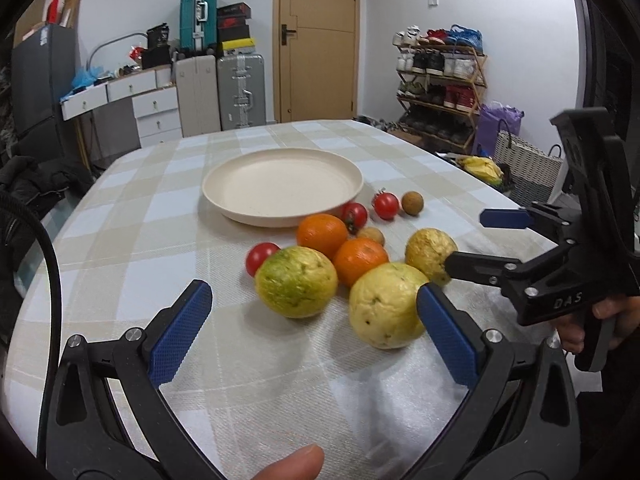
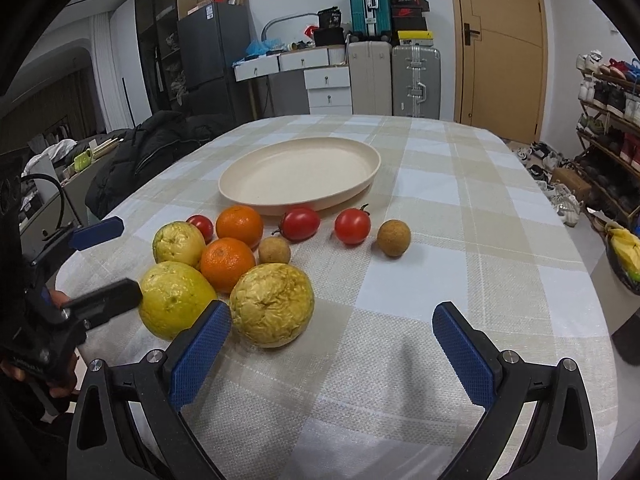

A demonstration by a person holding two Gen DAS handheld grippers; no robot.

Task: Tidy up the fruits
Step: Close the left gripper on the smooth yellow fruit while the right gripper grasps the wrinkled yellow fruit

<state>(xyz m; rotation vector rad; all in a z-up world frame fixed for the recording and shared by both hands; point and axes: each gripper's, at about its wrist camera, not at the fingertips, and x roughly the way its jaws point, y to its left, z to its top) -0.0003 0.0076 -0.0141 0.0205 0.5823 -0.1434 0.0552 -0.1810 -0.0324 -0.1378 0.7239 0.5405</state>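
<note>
Checked cloth over the worktop, cream plate bare at its middle, all fruit loose on the cloth short of it. Left claw spread wide, holding nothing; pale yellow guava just ahead, close against its right pad, green-tinged guava ahead and nearer centre. Right claw likewise wide and empty; wrinkled yellow fruit ahead, just beside its left pad. Oranges, tomatoes and small brown fruits farther ahead, toward the plate. Each claw probably nearest its own yellow fruit; a small sideways shift needed to centre either.
</note>
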